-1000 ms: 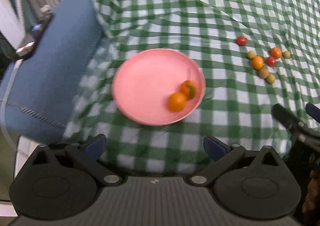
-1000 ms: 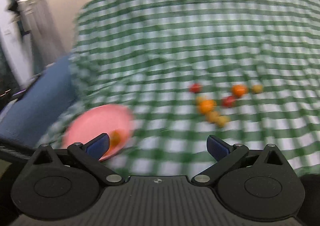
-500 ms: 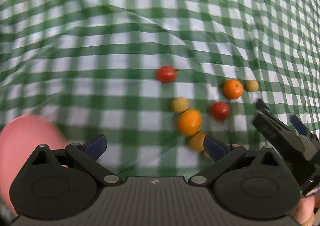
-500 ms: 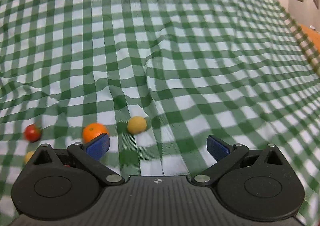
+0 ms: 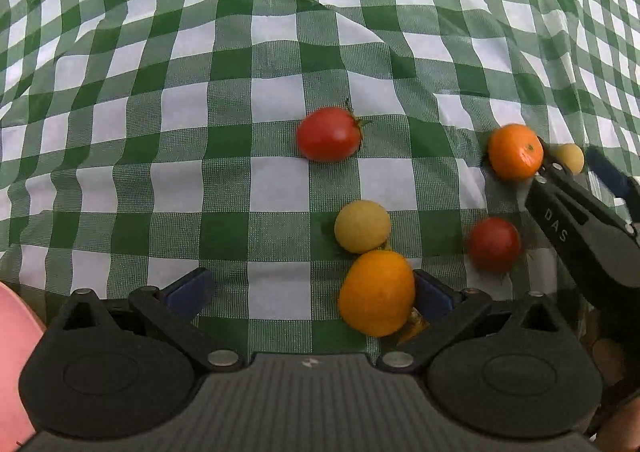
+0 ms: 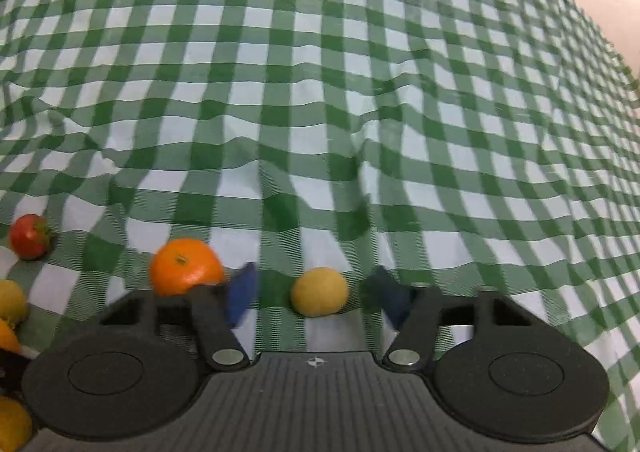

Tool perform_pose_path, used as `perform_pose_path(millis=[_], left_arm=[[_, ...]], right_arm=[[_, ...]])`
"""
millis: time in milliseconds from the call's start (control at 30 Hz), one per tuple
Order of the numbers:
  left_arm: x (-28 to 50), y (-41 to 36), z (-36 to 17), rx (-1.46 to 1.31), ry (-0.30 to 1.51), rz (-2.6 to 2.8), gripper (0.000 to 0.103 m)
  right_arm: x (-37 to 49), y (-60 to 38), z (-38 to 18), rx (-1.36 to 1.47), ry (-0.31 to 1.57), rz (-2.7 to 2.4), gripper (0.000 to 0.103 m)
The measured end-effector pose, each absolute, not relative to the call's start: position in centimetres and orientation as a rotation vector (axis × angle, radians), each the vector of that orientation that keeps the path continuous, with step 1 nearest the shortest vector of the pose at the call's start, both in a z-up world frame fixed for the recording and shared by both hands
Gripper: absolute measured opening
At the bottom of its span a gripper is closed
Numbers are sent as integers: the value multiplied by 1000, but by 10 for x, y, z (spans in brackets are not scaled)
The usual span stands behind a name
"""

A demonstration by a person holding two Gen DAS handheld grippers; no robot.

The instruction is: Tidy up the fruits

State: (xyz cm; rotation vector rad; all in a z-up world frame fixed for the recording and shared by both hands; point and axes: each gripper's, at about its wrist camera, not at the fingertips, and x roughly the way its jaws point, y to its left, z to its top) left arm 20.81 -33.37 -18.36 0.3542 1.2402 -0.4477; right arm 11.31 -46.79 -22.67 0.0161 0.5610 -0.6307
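Fruits are lying loose on the checked cloth (image 5: 280, 180), and I am closing on them from both sides. A second ago the left view was filled by the pink plate (image 5: 16, 332) holding two oranges; now only its rim is showing at the lower left and its contents are out of frame, so I am reading this as the travel from plate to pile being finished and a fresh pick beginning.

Left hand-held gripper (image 5: 308, 288): released, jaws wide, the large orange (image 5: 376, 292) sitting just inside the right pad, a yellow fruit (image 5: 362, 226) touching it beyond, a red tomato (image 5: 328, 134) farther off and a second tomato (image 5: 494, 244) to the right.

Right hand-held gripper (image 6: 316, 294): released, but narrower than half a second ago, its blurred pads bracketing the small yellow fruit (image 6: 319, 292) without touching; the mandarin (image 6: 186, 266) is lying just outside the left pad.

I am judging the plate as the collecting container, with most of the fruit not yet in it.
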Motion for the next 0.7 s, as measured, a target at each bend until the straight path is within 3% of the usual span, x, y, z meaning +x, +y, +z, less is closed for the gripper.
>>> perform_pose_path(millis=[167, 367, 400, 433, 500, 633, 667, 700], left_arm=[[211, -331, -185, 348, 1248, -437, 103], [222, -337, -186, 338, 1263, -418, 103], [223, -336, -184, 323, 1257, -411, 98], [223, -336, -183, 304, 1248, -412, 91], [220, -335, -173, 312, 1207, -421, 37], [224, -325, -159, 267, 1224, -427, 35], [223, -322, -155, 273, 1211, -421, 31], [222, -318, -150, 278, 1196, -417, 15]], right_arm=[[116, -475, -226, 72, 561, -615, 52], [109, -479, -224, 115, 555, -632, 57], [106, -478, -222, 128, 555, -636, 54], [104, -479, -221, 140, 553, -636, 30], [97, -482, -218, 156, 548, -651, 30], [85, -489, -210, 188, 455, -744, 30], [81, -490, -208, 186, 432, -771, 30], [75, -492, -206, 189, 416, -792, 30]])
